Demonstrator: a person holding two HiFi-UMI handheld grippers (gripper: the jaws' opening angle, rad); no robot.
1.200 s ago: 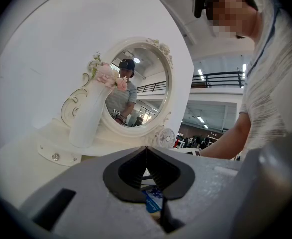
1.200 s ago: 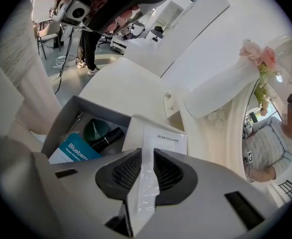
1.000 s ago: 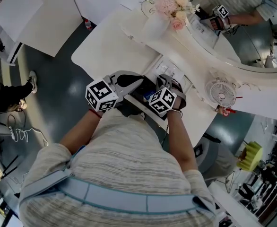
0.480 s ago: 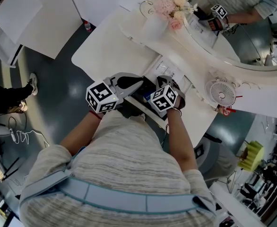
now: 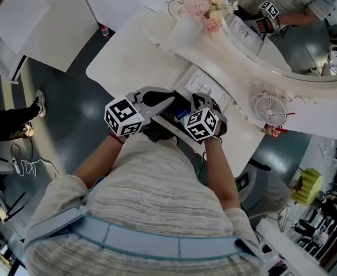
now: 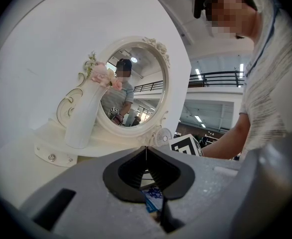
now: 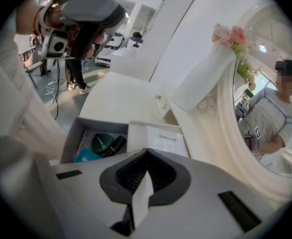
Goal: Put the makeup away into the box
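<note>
An open white box (image 7: 71,138) lies on the white vanity table (image 5: 128,56). Its compartment holds a teal round compact (image 7: 100,142), a black tube (image 7: 117,144) and a blue packet (image 7: 88,156). A white printed panel (image 7: 158,138) covers the box's other half. My right gripper (image 7: 147,151) points steeply down over the box's near edge. It is shut on a thin white flap (image 7: 142,198) that stands upright between the pads. My left gripper (image 6: 146,148) is held level just left of the box, its jaws closed tip to tip with nothing seen between them. In the head view both grippers (image 5: 168,98) (image 5: 202,100) cover most of the box.
A white vase of pink flowers (image 5: 194,22) and an oval mirror (image 6: 131,91) stand at the back of the vanity. A small white fan (image 5: 269,112) sits right of the box. Someone's legs (image 5: 7,117) and a cable (image 5: 30,164) are on the dark floor at the left.
The right gripper's marker cube has rolled a little and shifted slightly over the box. The left gripper has stayed where it was.
</note>
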